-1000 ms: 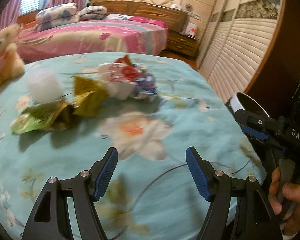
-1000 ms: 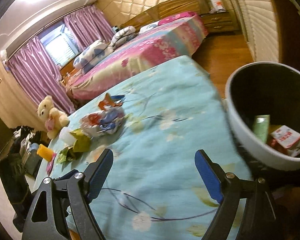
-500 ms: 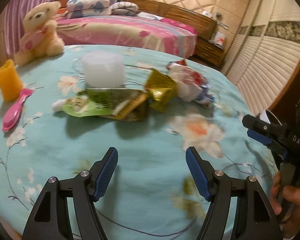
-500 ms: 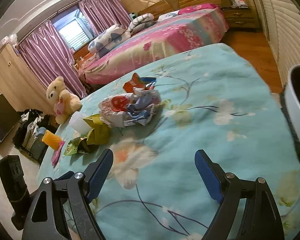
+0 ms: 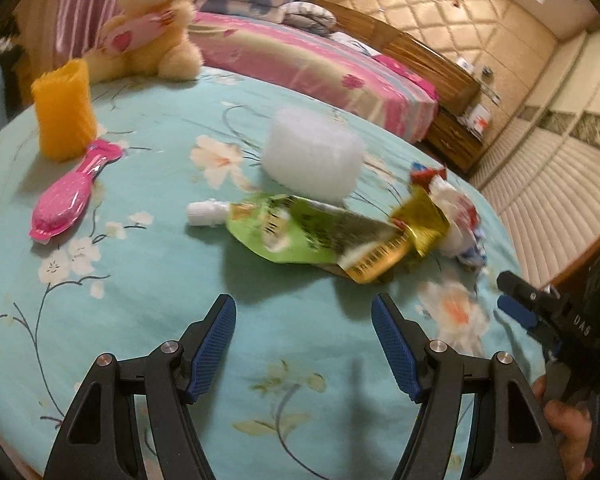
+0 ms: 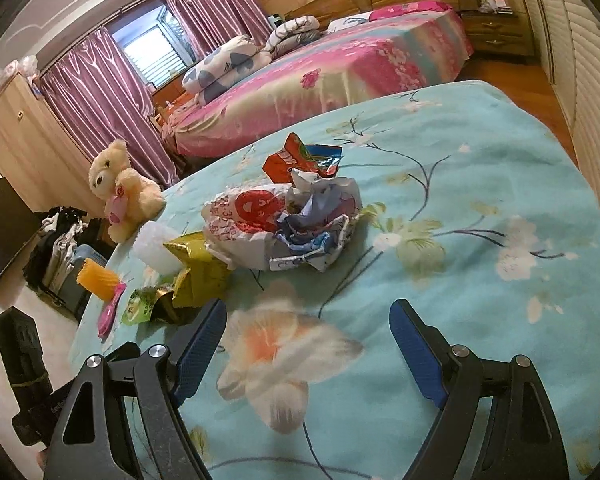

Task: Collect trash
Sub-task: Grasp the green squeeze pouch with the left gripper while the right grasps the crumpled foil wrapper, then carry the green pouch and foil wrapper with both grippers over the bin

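Trash lies on a table with a teal floral cloth [image 5: 148,280]. A green spouted pouch [image 5: 284,232] lies just ahead of my open, empty left gripper [image 5: 303,312], with a gold wrapper [image 5: 420,220] at its right end. A crumpled white bag [image 6: 284,224] with red print and a red wrapper [image 6: 296,158] lie ahead of my open, empty right gripper [image 6: 308,320]. The gold wrapper [image 6: 198,276] and the green pouch [image 6: 140,308] show at its left. The right gripper also shows in the left wrist view [image 5: 520,304].
A white foam roll [image 5: 312,160], an orange cup [image 5: 64,108], a pink hairbrush [image 5: 68,200] and a teddy bear [image 5: 148,24] sit on the table's far left part. A pink bed [image 6: 320,76] stands behind. Louvered wardrobe doors [image 5: 560,192] are to the right.
Both grippers have swung left over the table. The left one now faces the green pouch, closer than before. The white bin has left the right wrist view.
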{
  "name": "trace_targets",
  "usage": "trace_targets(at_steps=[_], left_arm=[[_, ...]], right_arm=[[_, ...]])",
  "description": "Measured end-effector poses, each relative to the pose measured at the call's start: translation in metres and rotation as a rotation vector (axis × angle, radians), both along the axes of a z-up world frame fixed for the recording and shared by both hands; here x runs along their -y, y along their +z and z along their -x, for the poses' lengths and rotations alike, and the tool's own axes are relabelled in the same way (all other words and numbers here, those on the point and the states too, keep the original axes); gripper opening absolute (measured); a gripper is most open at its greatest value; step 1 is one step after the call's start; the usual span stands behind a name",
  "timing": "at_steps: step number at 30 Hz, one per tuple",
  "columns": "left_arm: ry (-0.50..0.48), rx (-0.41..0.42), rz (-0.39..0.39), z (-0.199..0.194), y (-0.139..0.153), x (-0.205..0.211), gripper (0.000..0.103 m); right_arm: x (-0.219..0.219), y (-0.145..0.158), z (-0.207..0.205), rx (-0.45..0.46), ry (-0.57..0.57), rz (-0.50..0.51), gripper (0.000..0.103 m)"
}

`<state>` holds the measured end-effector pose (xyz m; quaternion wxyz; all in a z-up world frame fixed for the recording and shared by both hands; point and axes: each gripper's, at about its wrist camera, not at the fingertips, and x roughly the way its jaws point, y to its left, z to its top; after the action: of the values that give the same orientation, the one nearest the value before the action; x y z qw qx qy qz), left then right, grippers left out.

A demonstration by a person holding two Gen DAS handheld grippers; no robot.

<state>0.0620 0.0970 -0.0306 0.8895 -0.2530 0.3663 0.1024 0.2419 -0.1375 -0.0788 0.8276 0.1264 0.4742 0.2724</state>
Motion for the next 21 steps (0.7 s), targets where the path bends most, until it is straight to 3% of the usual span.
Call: trace_targets(at_steps=[5, 10, 13, 14, 17, 21], left_arm=[[0.036, 0.034, 0.099, -0.008, -0.005, -0.019, 0.068], [0.063, 0.056, 0.138, -0.021, -0.010, -0.030, 0.068], [0.063, 0.057, 0.134, -0.032, -0.015, -0.031, 0.045], [0.057, 0.046, 0.130, -0.036, -0.018, -0.031, 0.029], [0.044, 0.053, 0.119, -0.041, -0.020, -0.028, 0.020], [0.018, 0.083, 0.060, -0.037, -0.012, -0.019, 0.016]], right_arm=[[-0.006, -0.002, -0.012, -0.006, -0.006, -0.003, 0.084], [-0.011, -0.005, -0.025, -0.007, -0.020, 0.001, 0.081], [-0.016, -0.011, -0.033, -0.017, -0.015, 0.017, 0.068], [-0.017, -0.013, -0.035, -0.023, -0.012, 0.025, 0.059], [-0.019, -0.017, -0.036, -0.023, -0.010, 0.045, 0.036], [-0.013, -0.013, -0.027, -0.004, -0.002, 0.042, 0.032]])
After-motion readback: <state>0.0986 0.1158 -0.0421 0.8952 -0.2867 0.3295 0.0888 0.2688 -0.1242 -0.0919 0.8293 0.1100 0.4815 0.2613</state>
